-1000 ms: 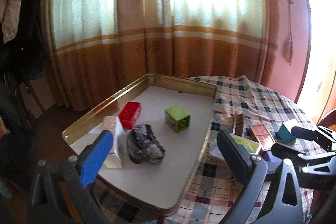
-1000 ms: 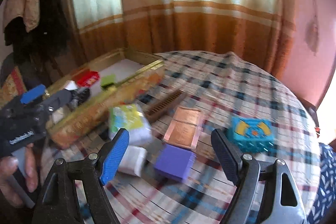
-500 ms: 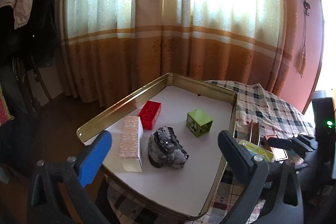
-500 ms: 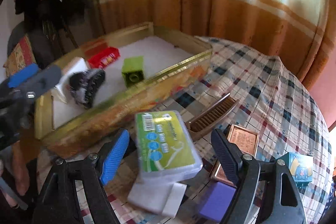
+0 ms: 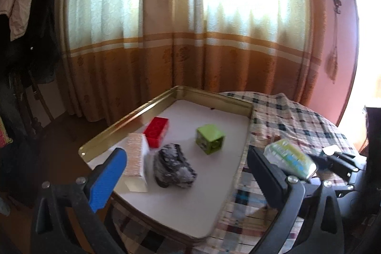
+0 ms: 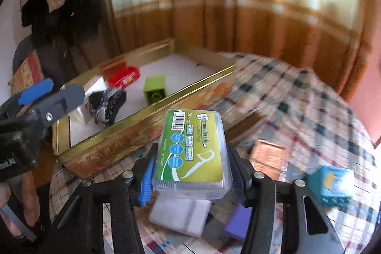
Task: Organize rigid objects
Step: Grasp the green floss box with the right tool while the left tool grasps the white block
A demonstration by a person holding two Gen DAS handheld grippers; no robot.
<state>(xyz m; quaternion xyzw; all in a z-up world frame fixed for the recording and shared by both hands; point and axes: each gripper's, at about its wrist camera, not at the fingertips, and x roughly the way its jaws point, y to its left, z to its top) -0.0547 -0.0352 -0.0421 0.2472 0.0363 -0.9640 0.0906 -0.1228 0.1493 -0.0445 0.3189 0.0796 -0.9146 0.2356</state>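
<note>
My right gripper (image 6: 191,154) has its jaws closing, and the pads press on both long sides of a clear floss-pick box with a green label (image 6: 193,142). The box hangs a little above the checked tablecloth, just right of the gold tray (image 6: 166,108). In the left wrist view the same floss-pick box (image 5: 290,157) shows beside the tray's right rim. My left gripper (image 5: 185,154) stands open over the tray's near end, with nothing between its fingers. In the tray lie a red brick (image 5: 157,129), a green cube (image 5: 209,138), a pale patterned carton (image 5: 135,158) and a black-grey lump (image 5: 173,167).
Under the held box lie a white box (image 6: 181,213) and a purple block (image 6: 238,220). A copper tin (image 6: 269,155) and a teal box (image 6: 333,185) sit further right on the cloth. A hand (image 6: 14,206) holds the left gripper. Curtains hang behind the table.
My right gripper moved left to the floss-pick box, closed on it and raised it off the white box. The left gripper stayed open and hardly moved.
</note>
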